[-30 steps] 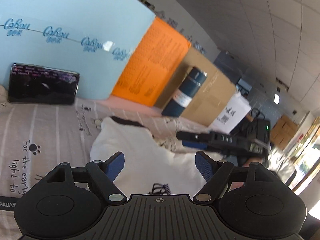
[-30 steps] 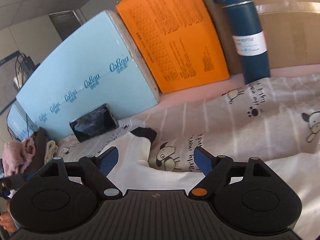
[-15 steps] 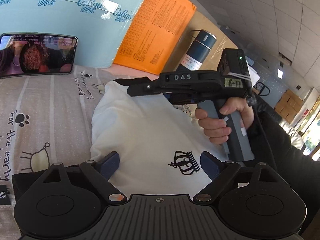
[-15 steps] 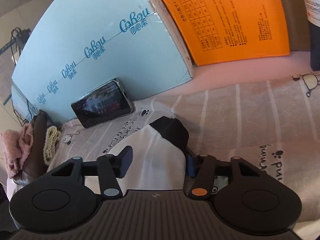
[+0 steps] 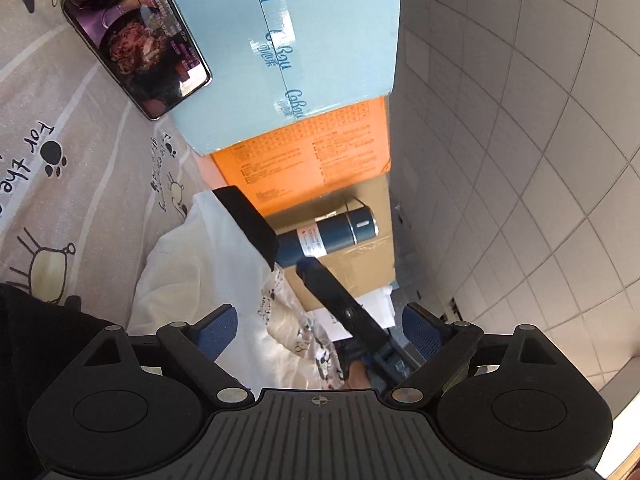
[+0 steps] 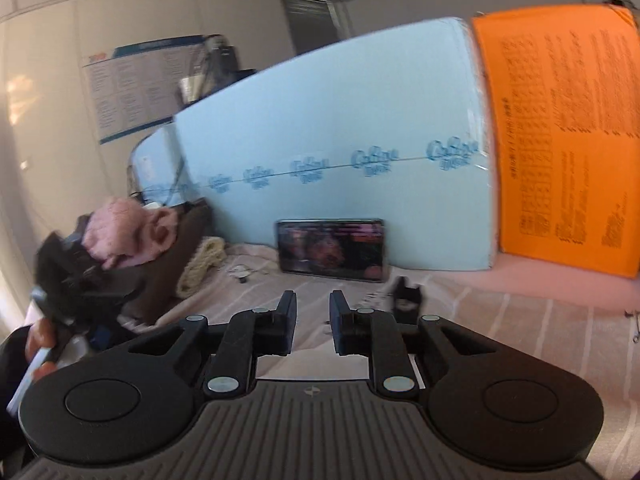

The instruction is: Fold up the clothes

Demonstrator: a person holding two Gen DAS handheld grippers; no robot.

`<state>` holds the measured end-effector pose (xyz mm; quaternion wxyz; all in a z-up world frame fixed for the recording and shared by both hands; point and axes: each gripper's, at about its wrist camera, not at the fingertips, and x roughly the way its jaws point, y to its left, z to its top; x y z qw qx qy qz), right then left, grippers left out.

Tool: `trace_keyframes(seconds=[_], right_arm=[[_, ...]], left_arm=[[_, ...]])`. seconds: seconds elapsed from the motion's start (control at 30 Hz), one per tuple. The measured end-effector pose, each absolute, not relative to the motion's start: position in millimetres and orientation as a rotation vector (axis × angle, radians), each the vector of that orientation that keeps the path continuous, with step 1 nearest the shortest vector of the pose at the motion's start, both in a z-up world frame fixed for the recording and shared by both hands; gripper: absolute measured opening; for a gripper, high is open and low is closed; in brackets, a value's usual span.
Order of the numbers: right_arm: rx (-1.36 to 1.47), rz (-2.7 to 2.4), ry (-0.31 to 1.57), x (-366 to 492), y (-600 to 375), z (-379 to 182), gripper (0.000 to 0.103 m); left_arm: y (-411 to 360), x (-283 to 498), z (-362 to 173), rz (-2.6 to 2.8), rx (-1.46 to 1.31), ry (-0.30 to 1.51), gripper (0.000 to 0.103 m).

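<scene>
A white garment with a black cuff (image 5: 250, 220) lies bunched on the printed bedsheet (image 5: 80, 184) in the left wrist view. My left gripper (image 5: 320, 326) is open and empty above the garment's near part (image 5: 192, 264). The other hand-held gripper (image 5: 340, 300) crosses this view with its tip near the cuff. In the right wrist view my right gripper (image 6: 313, 322) has its jaws nearly closed. A strip of white cloth (image 6: 312, 368) shows under them and a black cuff piece (image 6: 406, 300) just to the right. Whether cloth is pinched is not visible.
A phone (image 5: 136, 36) leans on a light-blue foam board (image 5: 304, 40); it also shows in the right wrist view (image 6: 332, 250). An orange sheet (image 5: 308, 164), a blue flask (image 5: 328, 238) and a cardboard box (image 5: 360, 268) stand behind. A pile of pink and brown clothes (image 6: 132, 232) lies left.
My right gripper has narrowed from open to nearly shut and swung up and left. My left gripper has rolled sideways and stays open. The cuff end of the garment has moved.
</scene>
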<state>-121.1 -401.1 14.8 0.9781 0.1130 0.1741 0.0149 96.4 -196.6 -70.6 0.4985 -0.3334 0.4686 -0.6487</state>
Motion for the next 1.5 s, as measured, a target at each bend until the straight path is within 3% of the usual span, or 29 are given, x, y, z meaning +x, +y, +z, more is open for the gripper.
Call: trace_keyframes(seconds=[0.07,0.17,0.2,0.27,0.3,0.53,0.6,0.67,0.73,0.97,1.17,1.4,1.5], right_arm=[[0.139,0.077,0.37,-128,-380,15,0.011],[0.006,0.004,0.397,-132,-364,9,0.014],[0.0,-0.021,0.402,-132,-365,8,0.02],[0.064,-0.093,0.409,-132,-382,5,0.068],[0.102,-0.141,0.409,-131,-393,3,0.069],[0.55,-0.335,0.437,-115,-471,-32,0.064],[0.612,-0.328,0.445,-107,-479,-38,0.052],[0.612,-0.326,0.47,-97,-481,-44,0.025],[0.57,-0.314,0.472,-91,-472,-44,0.015],[0.296,-0.189,0.327,-115,-423,-5,0.013],[-0.149,-0.05,0.28,-153,-344,2,0.013],[-0.345,0.164,0.416,-184,-289,-18,0.014],[-0.285,0.214,0.483,-192,-283,-20,0.02]], left_arm=[[-195,96,-71,-1.548,-0.793,1.136,0.092],[-197,95,-73,-1.516,-0.754,1.163,0.092],[-198,94,-73,-1.513,-0.736,1.165,0.092],[-201,90,-71,-1.505,-0.681,1.163,0.092],[-202,88,-69,-1.501,-0.65,1.152,0.092],[-193,65,-56,-1.463,-0.461,1.092,0.092],[-189,63,-60,-1.482,-0.481,1.12,0.092],[-188,64,-66,-1.504,-0.526,1.151,0.092],[-187,69,-71,-1.519,-0.589,1.171,0.093],[-172,77,-76,-1.512,-0.843,1.116,0.093],[-161,78,-81,-1.532,-0.972,1.142,0.093],[-156,68,-85,-1.541,-0.929,1.203,0.093],[-160,61,-86,-1.551,-0.834,1.21,0.093]])
